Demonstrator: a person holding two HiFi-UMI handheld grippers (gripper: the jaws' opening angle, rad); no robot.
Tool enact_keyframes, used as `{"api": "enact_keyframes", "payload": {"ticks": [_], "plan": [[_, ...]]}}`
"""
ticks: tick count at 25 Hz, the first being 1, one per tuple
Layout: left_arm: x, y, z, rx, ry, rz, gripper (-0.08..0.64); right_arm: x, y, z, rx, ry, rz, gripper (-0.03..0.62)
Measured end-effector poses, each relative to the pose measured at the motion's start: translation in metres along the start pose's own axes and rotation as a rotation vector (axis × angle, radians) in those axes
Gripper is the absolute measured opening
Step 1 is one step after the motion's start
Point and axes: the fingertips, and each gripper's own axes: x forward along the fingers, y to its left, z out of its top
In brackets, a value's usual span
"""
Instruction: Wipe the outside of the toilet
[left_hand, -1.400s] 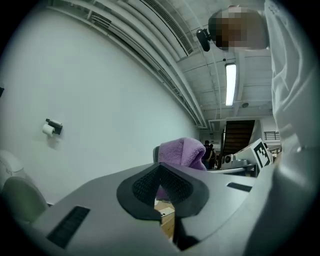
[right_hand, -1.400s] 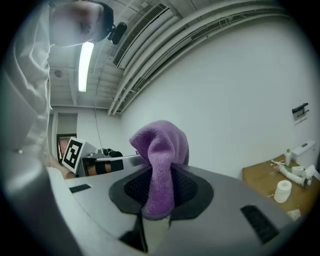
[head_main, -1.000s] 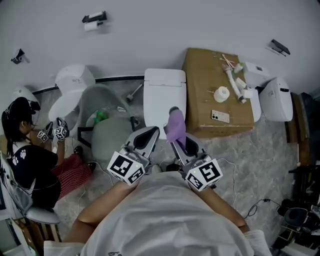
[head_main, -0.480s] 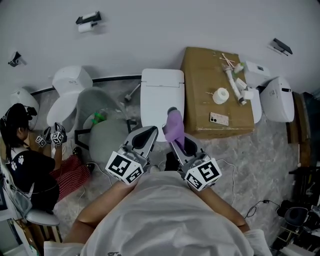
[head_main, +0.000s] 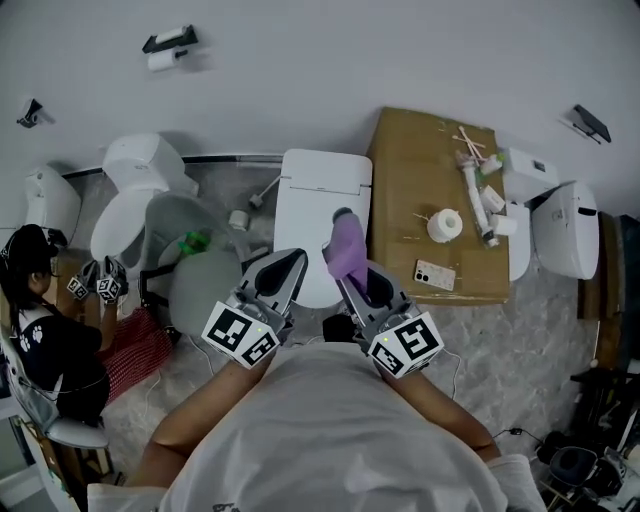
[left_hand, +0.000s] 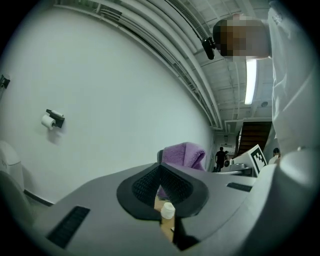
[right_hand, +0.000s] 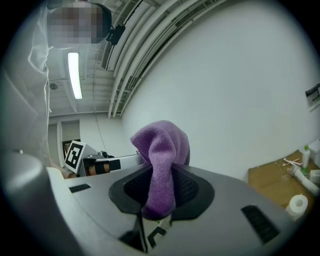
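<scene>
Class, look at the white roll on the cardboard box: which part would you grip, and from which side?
Grip the white roll across its round outer wall, coming straight down from above. It seems to stand on its flat end on the cardboard box, hole up, leaving the sides free. Use the left gripper, shut and empty; the right gripper holds the purple cloth.

**Soft cloth, hard gloss**

The purple cloth looks fluffy and rough, like towel fabric. The toilet is white, smooth and glossy. The cardboard box is matt brown. The right gripper is matt grey plastic, with black pads that are finely ribbed.
</scene>
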Motion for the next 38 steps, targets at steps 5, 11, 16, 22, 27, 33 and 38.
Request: {"api": "enact_keyframes", "payload": {"ticks": [5,11,16,22,27,33,38], "plan": [[0.051,0.026,0.006,-0.01,0.001,0.069,0.006,0.018,-0.061,0.019,0.011,0.023,0.038,0.087],[0.096,0.037,0.008,0.011,0.01,0.112,0.006,0.036,-0.099,0.024,0.047,0.064,0.118,0.087],[0.107,0.052,0.008,0.013,0.034,0.14,0.006,0.052,-0.114,0.024,0.095,0.07,0.138,0.087],[0.105,0.078,0.016,0.016,0.04,0.121,0.006,0.083,-0.11,0.027,0.091,0.06,0.13,0.087],[0.112,0.107,0.025,-0.007,0.039,0.072,0.006,0.109,-0.108,0.03,0.079,0.07,0.077,0.088],[0.117,0.14,0.029,-0.018,0.051,-0.019,0.006,0.142,-0.098,0.026,0.071,0.093,0.002,0.087],[0.118,0.162,0.041,0.0,0.035,-0.104,0.006,0.172,-0.086,0.022,0.068,0.116,-0.018,0.087]]}}
